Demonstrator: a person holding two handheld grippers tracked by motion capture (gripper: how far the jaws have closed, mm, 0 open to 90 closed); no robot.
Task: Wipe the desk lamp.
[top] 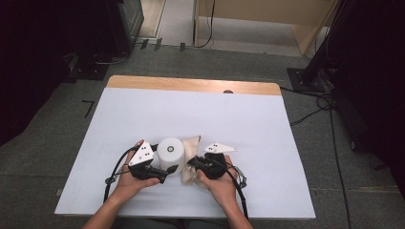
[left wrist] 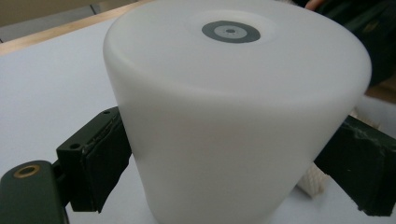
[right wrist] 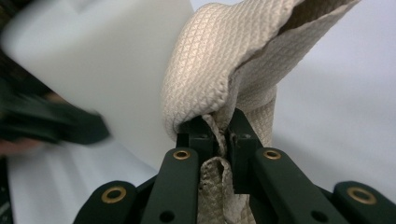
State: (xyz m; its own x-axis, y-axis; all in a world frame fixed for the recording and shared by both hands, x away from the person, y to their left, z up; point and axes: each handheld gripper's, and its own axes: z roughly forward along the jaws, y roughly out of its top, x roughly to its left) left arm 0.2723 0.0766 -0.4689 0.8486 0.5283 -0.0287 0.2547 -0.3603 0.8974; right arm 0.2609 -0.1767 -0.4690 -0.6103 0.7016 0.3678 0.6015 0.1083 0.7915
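Cloth pinched in right tongs, beside cylinder

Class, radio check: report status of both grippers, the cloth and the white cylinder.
Left gripper shut on white cylinder. Right gripper shut on beige cloth, draped against the cylinder. Nothing in the way.

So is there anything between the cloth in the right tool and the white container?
Nothing visible. The right tool is clamped on the beige cloth, which lies against the white container, held by the left tool.

Cup smooth matt, probably plastic; cloth beige, rough textured weave.
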